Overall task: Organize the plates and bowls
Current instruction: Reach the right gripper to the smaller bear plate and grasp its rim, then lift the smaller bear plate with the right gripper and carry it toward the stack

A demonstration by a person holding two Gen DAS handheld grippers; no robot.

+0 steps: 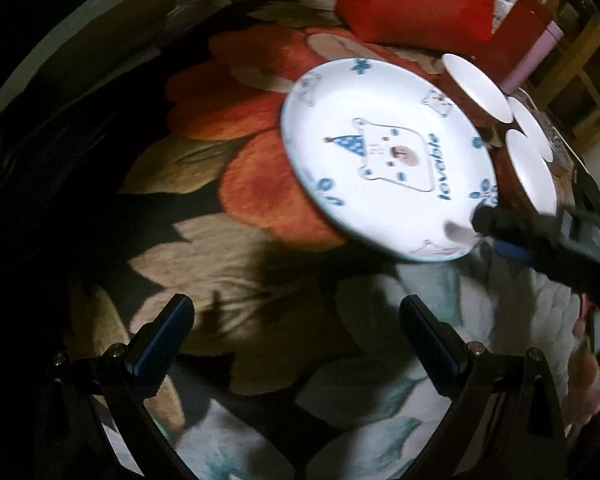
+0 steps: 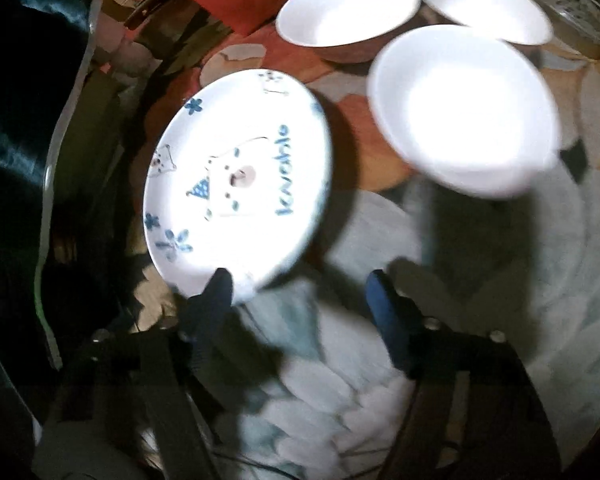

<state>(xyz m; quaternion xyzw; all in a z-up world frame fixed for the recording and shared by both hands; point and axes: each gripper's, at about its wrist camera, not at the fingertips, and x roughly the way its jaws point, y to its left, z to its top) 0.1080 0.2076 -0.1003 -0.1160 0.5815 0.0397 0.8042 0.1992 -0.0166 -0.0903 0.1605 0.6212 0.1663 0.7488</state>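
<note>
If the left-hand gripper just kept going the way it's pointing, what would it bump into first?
Most likely the flowered tablecloth: the left gripper stands open and empty, aimed down at bare cloth. The bear plate lies off to the right, though depth is unclear.

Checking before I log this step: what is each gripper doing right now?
Left gripper: open, nothing between its fingers.
Right gripper: at the plate rim, a finger on each face; grip cannot be told.
</note>
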